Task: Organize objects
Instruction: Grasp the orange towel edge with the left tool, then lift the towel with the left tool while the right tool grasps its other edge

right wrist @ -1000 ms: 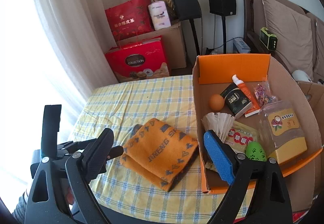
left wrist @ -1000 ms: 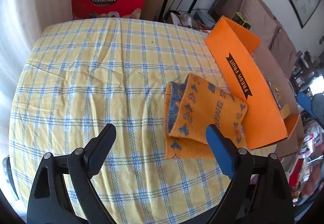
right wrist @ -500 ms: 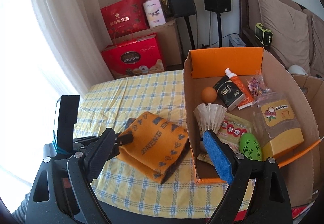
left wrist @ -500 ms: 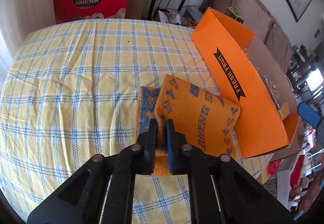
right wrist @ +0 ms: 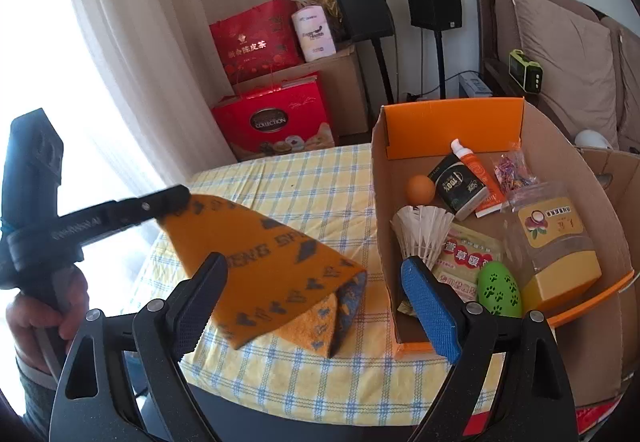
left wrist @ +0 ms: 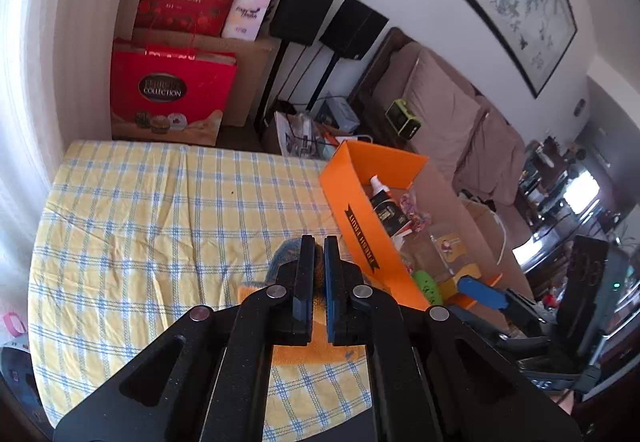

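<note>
My left gripper (left wrist: 319, 242) is shut on the corner of an orange towel with blue pattern (right wrist: 276, 262) and lifts it off the checked tablecloth (left wrist: 152, 226); the towel hangs tilted, its lower end still touching the table. In the left wrist view the towel (left wrist: 308, 346) shows under the jaws. The left gripper also shows in the right wrist view (right wrist: 180, 198). My right gripper (right wrist: 316, 298) is open and empty, held over the table's front edge between the towel and the orange cardboard box (right wrist: 452, 122).
The box (left wrist: 360, 226) holds a shuttlecock (right wrist: 424, 230), an orange ball (right wrist: 421, 189), a green egg toy (right wrist: 499, 288), a jar (right wrist: 556, 238), a tube, packets. Red gift bags (right wrist: 276, 126), speakers and a sofa stand behind the table.
My left gripper closed on the towel's corner and raised it up off the table. The right gripper stayed open, shifting slightly.
</note>
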A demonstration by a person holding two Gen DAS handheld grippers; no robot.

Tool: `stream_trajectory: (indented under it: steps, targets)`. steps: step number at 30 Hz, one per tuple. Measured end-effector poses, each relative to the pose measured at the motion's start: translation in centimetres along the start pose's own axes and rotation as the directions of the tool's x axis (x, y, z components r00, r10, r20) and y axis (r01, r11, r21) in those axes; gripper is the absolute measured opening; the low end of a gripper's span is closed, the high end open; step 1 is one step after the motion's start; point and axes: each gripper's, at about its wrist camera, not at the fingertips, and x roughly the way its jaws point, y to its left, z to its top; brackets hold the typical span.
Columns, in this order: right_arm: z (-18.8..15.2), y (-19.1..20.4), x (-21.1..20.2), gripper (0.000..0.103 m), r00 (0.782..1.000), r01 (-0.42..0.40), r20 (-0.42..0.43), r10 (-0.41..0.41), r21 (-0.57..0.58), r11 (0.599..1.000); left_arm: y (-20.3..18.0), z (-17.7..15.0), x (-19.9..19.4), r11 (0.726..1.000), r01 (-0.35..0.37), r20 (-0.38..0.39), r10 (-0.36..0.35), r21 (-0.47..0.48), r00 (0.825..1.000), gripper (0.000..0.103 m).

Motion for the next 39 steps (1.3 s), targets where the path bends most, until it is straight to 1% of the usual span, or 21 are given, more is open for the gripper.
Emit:
stream_trajectory:
  steps: [2,5,9,10,12,13,15,17,20,24,26,29,34,36,37,39]
  targets:
    - [-0.1,0.3,-0.3,0.091,1.0,-0.012,0.0,0.012,-0.007,1.0,0.6,0.1,-1.9,1.0,0.012,0.02,-0.012,-0.01,1.0,0.004]
    - [-0.5,0.4,-0.5,0.091,0.999,-0.045,-0.007,0.045,-0.005,0.999,2.5,-0.2,-4.4,0.996,0.057,0.042,-0.054,-0.061,0.998,0.004]
    - [-1.0,0.9,-0.1,0.09,0.994,-0.105,-0.021,0.105,-0.005,0.994,5.1,-1.6,-6.1,0.991,0.07,0.061,-0.063,-0.117,0.996,0.004]
    - [-1.2,1.0,0.1,0.088,0.993,-0.117,-0.03,0.116,-0.003,0.993,5.6,-1.9,-6.5,0.989,0.074,0.063,-0.066,-0.129,0.996,0.004]
    - [-1.5,1.3,0.5,0.079,0.989,-0.139,-0.046,0.139,0.0,0.99,6.4,-2.7,-7.0,0.984,0.095,0.061,-0.087,-0.149,0.994,0.004]
    - [-1.7,1.5,0.7,0.071,0.986,-0.156,-0.058,0.156,0.002,0.988,6.7,-3.2,-7.0,0.982,0.107,0.053,-0.1,-0.152,0.994,0.004]
    - [-2.0,1.7,1.1,0.06,0.978,-0.193,-0.083,0.194,0.016,0.981,6.9,-4.3,-7.4,0.982,0.116,0.032,-0.112,-0.151,0.993,0.004]
    - [-2.1,1.8,1.3,0.059,0.971,-0.218,-0.096,0.219,0.025,0.976,7.0,-5.4,-7.8,0.984,0.111,0.01,-0.111,-0.141,0.994,0.004]
    - [-2.2,1.7,1.1,0.059,0.969,-0.225,-0.093,0.227,0.033,0.974,7.3,-7.3,-8.4,0.985,0.11,-0.025,-0.115,-0.135,0.993,0.004]
    - [-2.4,1.5,1.0,0.059,0.971,-0.218,-0.093,0.22,0.035,0.975,9.1,-10.0,-8.9,0.984,0.079,-0.075,-0.092,-0.157,0.993,0.004]
    - [-2.7,1.6,1.4,0.059,0.97,-0.215,-0.112,0.217,0.025,0.976,10.6,-11.0,-9.1,0.979,0.066,-0.087,-0.084,-0.194,0.993,0.004]
    - [-3.6,2.3,2.6,0.059,0.967,-0.206,-0.157,0.202,-0.006,0.979,12.9,-12.2,-9.1,0.968,0.028,-0.099,-0.054,-0.248,0.994,0.004]
    - [-5.8,4.0,5.5,0.059,0.947,-0.212,-0.257,0.191,-0.06,0.975,15.6,-14.0,-8.6,0.953,-0.052,-0.123,0.016,-0.297,0.992,0.004]
    - [-6.6,4.7,6.7,0.059,0.937,-0.222,-0.292,0.19,-0.078,0.972,16.4,-14.7,-8.4,0.947,-0.099,-0.13,0.061,-0.306,0.99,0.004]
    - [-7.0,5.1,7.3,0.059,0.932,-0.225,-0.31,0.188,-0.088,0.97,16.9,-14.9,-8.3,0.943,-0.11,-0.131,0.072,-0.315,0.989,0.004]
    - [-7.7,5.9,8.4,0.059,0.92,-0.236,-0.343,0.188,-0.103,0.966,18.2,-15.4,-8.0,0.931,-0.11,-0.133,0.067,-0.348,0.989,0.004]
